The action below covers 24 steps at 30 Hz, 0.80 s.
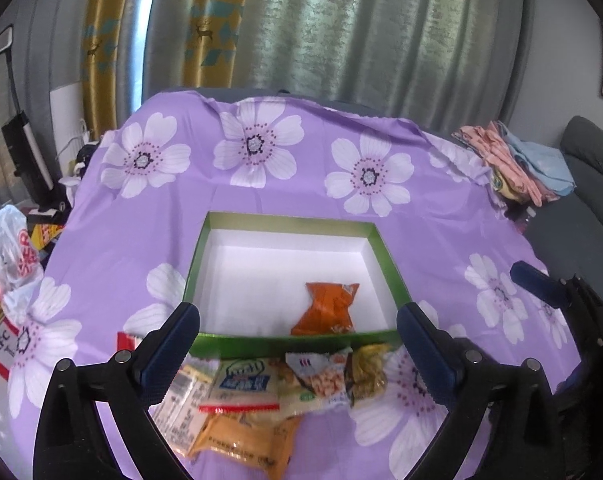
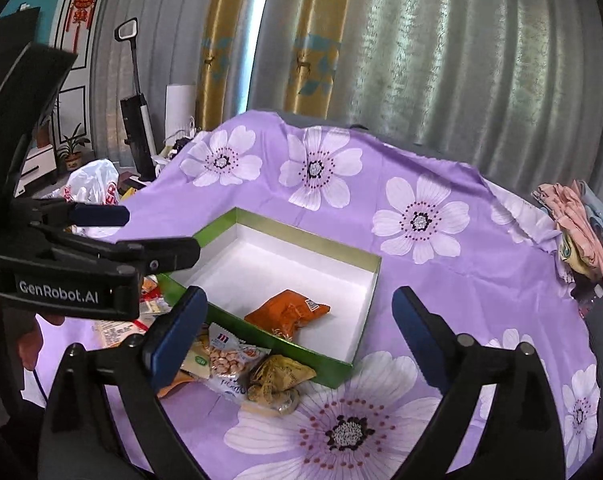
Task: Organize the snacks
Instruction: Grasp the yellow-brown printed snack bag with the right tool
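Note:
A green box [image 1: 289, 339] with a white inside sits on the purple flowered cloth; it also shows in the right wrist view [image 2: 293, 350]. One orange snack packet [image 1: 328, 309] [image 2: 287, 312] lies inside it. Several snack packets lie in a pile in front of the box: a peanut packet [image 1: 315, 380] [image 2: 227, 356], a brown-yellow packet [image 1: 367, 372] [image 2: 279, 380], a white-green packet [image 1: 245, 386] and an orange packet [image 1: 245, 438]. My left gripper [image 1: 297, 334] is open and empty above the pile. My right gripper [image 2: 297, 316] is open and empty, right of the pile.
The left gripper's body [image 2: 81, 264] shows at the left in the right wrist view. Folded clothes [image 1: 513, 160] lie at the cloth's far right edge. Plastic bags and a KFC box [image 1: 1, 340] sit off the left edge. Curtains hang behind.

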Each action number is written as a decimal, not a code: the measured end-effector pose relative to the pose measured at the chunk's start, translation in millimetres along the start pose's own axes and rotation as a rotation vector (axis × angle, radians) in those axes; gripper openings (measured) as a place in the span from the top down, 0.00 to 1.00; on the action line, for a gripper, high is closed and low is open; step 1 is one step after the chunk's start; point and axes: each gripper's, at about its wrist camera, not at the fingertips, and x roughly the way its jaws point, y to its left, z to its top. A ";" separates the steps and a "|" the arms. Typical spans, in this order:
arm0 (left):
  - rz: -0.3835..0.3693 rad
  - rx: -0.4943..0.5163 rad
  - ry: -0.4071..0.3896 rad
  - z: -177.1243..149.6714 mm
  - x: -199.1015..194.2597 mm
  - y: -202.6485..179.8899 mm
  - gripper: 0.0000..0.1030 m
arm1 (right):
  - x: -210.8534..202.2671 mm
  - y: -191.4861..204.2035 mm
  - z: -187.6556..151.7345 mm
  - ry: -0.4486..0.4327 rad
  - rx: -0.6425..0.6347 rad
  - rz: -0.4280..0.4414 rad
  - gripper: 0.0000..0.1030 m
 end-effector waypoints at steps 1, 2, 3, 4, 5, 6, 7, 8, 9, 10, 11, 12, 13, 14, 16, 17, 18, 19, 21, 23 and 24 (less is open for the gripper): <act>-0.001 0.001 0.000 -1.9 -3.3 -0.6 0.04 | -3.9 0.3 0.3 -0.005 0.000 -0.001 0.08; -0.004 -0.001 0.002 -3.3 -5.2 -0.9 0.04 | -8.2 1.0 0.5 -0.012 0.000 -0.002 0.08; -0.017 -0.012 0.006 -4.6 -7.3 -0.2 0.04 | -11.5 3.2 -0.2 -0.013 -0.004 -0.005 0.07; -0.021 -0.016 0.008 -6.5 -9.3 0.0 0.03 | -16.1 5.7 -1.0 -0.018 -0.007 -0.008 0.07; -0.022 -0.018 0.008 -8.0 -11.4 0.2 0.03 | -19.1 6.6 -1.5 -0.021 -0.007 -0.008 0.07; -0.013 -0.015 0.006 -9.1 -13.8 -0.4 0.03 | -21.5 7.2 -1.9 -0.024 -0.005 -0.006 0.06; -0.011 -0.013 0.004 -10.3 -15.8 -0.7 0.03 | -23.3 7.1 -2.3 -0.025 -0.002 -0.006 0.06; -0.012 -0.012 0.003 -11.4 -17.9 -0.8 0.03 | -25.0 7.6 -2.2 -0.026 -0.001 -0.008 0.06; -0.015 -0.015 0.002 -12.2 -20.1 -0.9 0.03 | -27.5 8.3 -2.3 -0.028 0.000 -0.011 0.06; -0.017 -0.018 0.001 -13.2 -22.4 -0.4 0.03 | -29.0 8.3 -2.3 -0.029 0.000 -0.012 0.06; -0.017 -0.020 -0.001 -14.2 -24.6 -0.1 0.03 | -30.7 8.5 -2.4 -0.031 0.001 -0.012 0.06; -0.015 -0.020 -0.005 -15.5 -26.9 0.8 0.03 | -33.8 10.0 -2.7 -0.033 0.002 -0.010 0.06; -0.012 -0.022 -0.008 -17.0 -29.2 2.7 0.03 | -34.6 10.3 -3.1 -0.034 0.003 -0.007 0.06; -0.008 -0.025 -0.008 -18.4 -30.5 4.5 0.03 | -35.7 11.3 -4.1 -0.034 0.004 -0.002 0.06; 0.002 -0.038 -0.004 -21.9 -31.9 10.7 0.03 | -36.2 13.2 -7.6 -0.027 0.005 0.012 0.05; 0.007 -0.045 -0.002 -23.8 -32.6 14.5 0.03 | -36.2 13.8 -9.9 -0.024 0.006 0.019 0.04; 0.016 -0.055 0.002 -26.3 -33.0 19.0 0.03 | -34.9 14.8 -13.2 -0.016 0.008 0.030 0.03; 0.024 -0.064 0.007 -29.0 -33.3 23.6 0.03 | -34.0 15.8 -16.1 -0.009 0.009 0.038 0.03; 0.041 -0.085 0.019 -35.2 -33.1 34.4 0.03 | -30.5 18.9 -22.9 0.011 0.013 0.069 0.03; 0.062 -0.106 0.034 -41.9 -32.2 46.2 0.03 | -26.0 22.2 -29.9 0.035 0.021 0.101 0.03; 0.078 -0.116 0.043 -45.8 -30.9 52.9 0.03 | -23.7 24.1 -33.2 0.046 0.025 0.115 0.03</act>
